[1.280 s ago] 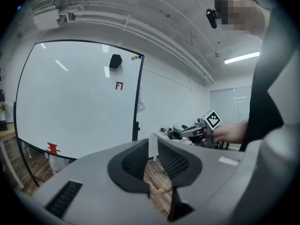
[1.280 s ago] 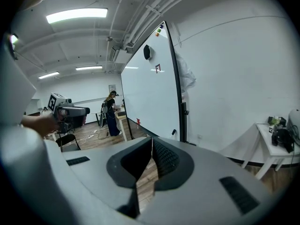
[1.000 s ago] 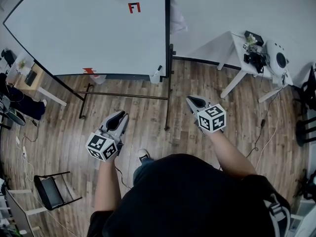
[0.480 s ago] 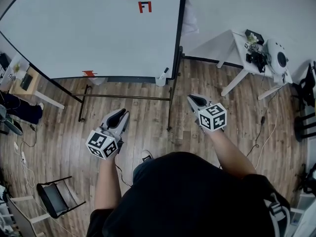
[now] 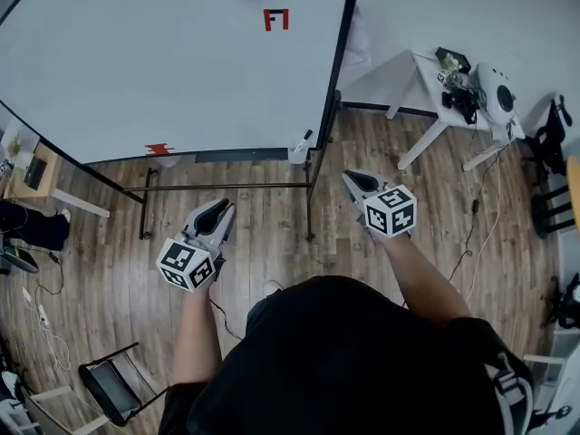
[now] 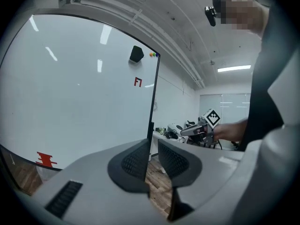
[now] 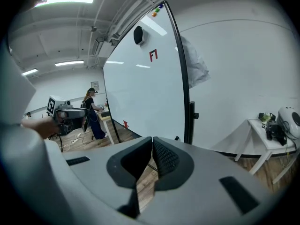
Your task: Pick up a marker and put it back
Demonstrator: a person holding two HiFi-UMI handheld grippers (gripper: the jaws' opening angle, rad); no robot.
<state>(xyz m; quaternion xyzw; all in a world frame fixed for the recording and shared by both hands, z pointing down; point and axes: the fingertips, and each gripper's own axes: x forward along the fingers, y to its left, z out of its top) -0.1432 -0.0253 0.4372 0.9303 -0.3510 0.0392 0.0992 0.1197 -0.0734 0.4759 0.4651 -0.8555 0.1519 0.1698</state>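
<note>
The marker [image 5: 306, 137], a small dark-tipped stick that only the head view shows clearly, stands in a white holder [image 5: 298, 151] at the whiteboard's [image 5: 163, 62] lower right corner, well apart from both grippers. The left gripper [image 5: 220, 208] hangs over the wood floor [image 5: 272, 234] with its jaws a little apart and nothing between them, while the right gripper [image 5: 352, 178] has its jaws closed tip to tip on nothing. Only the right gripper view shows a person [image 7: 91, 111] at a desk [image 7: 105, 114] past the board, and only the left gripper view shows coloured magnets [image 6: 153, 55] at the board's top corner.
</note>
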